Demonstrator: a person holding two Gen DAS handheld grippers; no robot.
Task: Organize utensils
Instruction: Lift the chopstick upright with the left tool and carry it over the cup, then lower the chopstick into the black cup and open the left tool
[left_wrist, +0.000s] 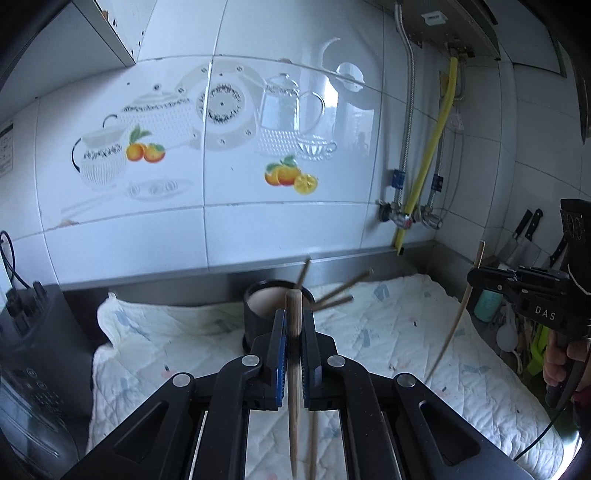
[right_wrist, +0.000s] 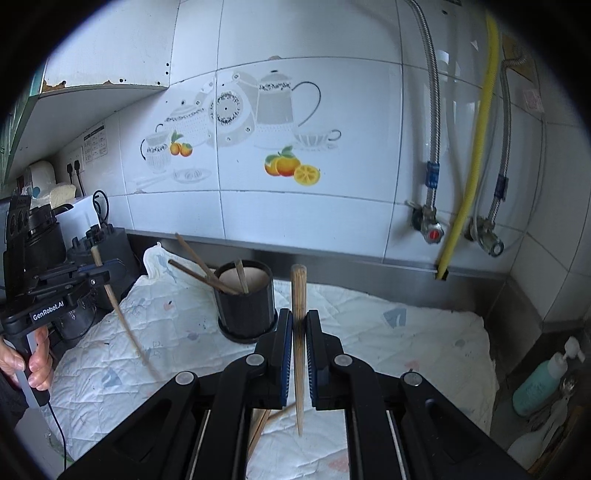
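- White cloth (right_wrist: 406, 332) lies under the holder (right_wrist: 245, 299).
- Your left gripper (left_wrist: 294, 332) and right gripper (right_wrist: 299, 332) each clamp one chopstick (left_wrist: 293, 387).
- Tilted sticks could miss the holder.

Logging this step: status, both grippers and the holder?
Left gripper shut on chopstick. Right gripper shut on another chopstick. Holder ahead, unobstructed.

Holder (right_wrist: 246, 302) on cloth (right_wrist: 406, 332) before wall, chopsticks (right_wrist: 207, 271) in it, bottle (right_wrist: 543, 384) right.
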